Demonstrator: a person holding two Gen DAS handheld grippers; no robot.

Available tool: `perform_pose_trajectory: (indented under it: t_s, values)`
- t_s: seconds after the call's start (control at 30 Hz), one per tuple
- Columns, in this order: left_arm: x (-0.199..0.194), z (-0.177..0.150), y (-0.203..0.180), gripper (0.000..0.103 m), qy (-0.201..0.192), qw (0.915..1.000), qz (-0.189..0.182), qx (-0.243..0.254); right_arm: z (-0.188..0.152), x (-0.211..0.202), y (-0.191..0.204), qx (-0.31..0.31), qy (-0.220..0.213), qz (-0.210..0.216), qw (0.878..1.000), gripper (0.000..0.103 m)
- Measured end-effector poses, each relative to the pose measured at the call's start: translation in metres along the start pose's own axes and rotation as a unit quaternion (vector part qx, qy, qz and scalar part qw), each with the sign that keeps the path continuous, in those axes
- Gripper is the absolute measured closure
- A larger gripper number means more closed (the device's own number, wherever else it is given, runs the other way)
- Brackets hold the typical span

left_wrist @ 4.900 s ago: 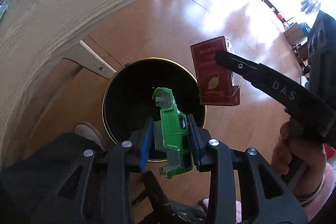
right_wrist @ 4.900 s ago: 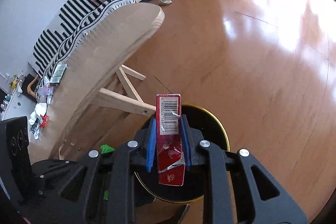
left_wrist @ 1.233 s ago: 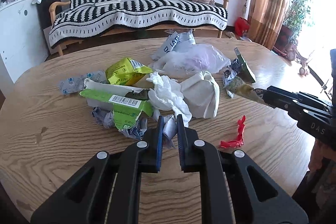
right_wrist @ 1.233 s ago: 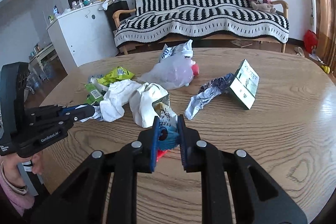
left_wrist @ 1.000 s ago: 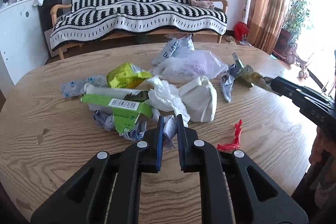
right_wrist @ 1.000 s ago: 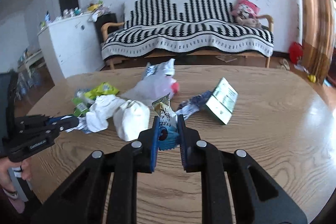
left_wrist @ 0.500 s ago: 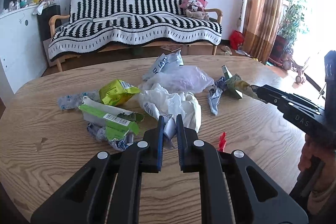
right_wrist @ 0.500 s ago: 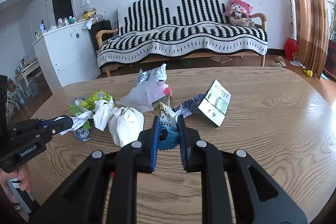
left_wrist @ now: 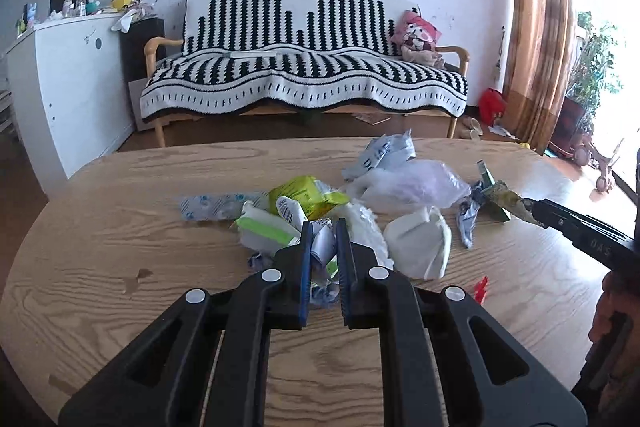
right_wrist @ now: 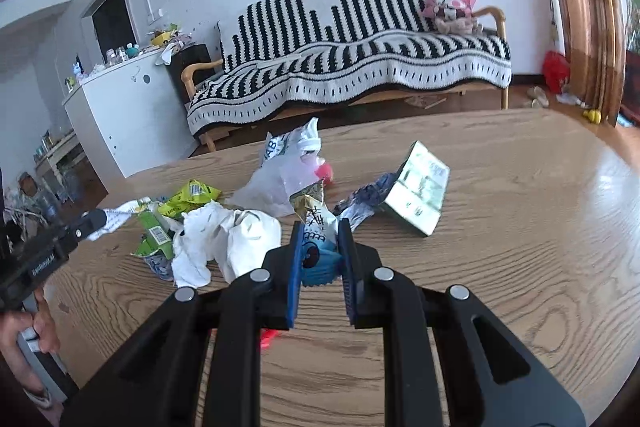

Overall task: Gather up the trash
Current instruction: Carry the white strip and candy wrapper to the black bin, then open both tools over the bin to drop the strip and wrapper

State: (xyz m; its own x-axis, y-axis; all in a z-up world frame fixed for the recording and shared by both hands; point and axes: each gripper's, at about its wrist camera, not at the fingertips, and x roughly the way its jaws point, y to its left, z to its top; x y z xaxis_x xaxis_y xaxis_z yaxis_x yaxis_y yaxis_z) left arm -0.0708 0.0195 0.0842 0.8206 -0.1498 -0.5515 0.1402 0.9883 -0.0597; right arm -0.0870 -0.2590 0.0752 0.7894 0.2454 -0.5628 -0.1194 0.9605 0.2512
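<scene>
On the round wooden table [left_wrist: 120, 239] lies a heap of trash: a yellow-green packet [left_wrist: 304, 195], a clear plastic bag [left_wrist: 412, 183], crumpled white tissue [left_wrist: 420, 243] and a green-and-white box [right_wrist: 420, 195]. My left gripper [left_wrist: 322, 231] is shut on a white paper slip [left_wrist: 323, 247], held just above the near side of the heap. My right gripper [right_wrist: 320, 233] is shut on a snack wrapper [right_wrist: 314, 207] with a gold top and blue bottom, raised off the table. Each gripper also shows in the other view: the right gripper [left_wrist: 534, 211] and the left gripper [right_wrist: 94, 221].
A small red scrap [left_wrist: 481, 289] lies on the table near my right side. Behind the table stand a sofa [left_wrist: 304, 79] under a black-and-white cover, a white cabinet [left_wrist: 60, 87] at the left and a curtain [left_wrist: 536, 27] at the right.
My left gripper has risen and drawn back from the heap with the paper slip in it. The right gripper has kept its wrapper and rolled slightly.
</scene>
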Motion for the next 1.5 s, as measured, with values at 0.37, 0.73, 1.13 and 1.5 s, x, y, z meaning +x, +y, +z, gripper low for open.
perform_pose_trajectory:
  t_s: [0.37, 0.73, 1.13, 1.5]
  values:
    - [0.002, -0.004, -0.003, 0.093, 0.013, 0.9992, -0.035, -0.017, 0.000, 0.000, 0.014, 0.009, -0.012, -0.003, 1.000, 0.085]
    - [-0.077, 0.006, -0.170, 0.093, 0.031, 0.9703, -0.238, 0.031, -0.012, -0.187, -0.055, 0.047, -0.105, -0.044, 0.992, 0.085]
    - [-0.068, -0.171, -0.413, 0.093, 0.276, 0.8766, -0.356, 0.171, -0.219, -0.279, -0.262, 0.313, 0.030, -0.140, 0.939, 0.085]
    - [-0.050, -0.201, -0.452, 0.093, 0.309, 0.8630, -0.347, 0.197, -0.269, -0.293, -0.304, 0.360, 0.036, -0.132, 0.923, 0.085]
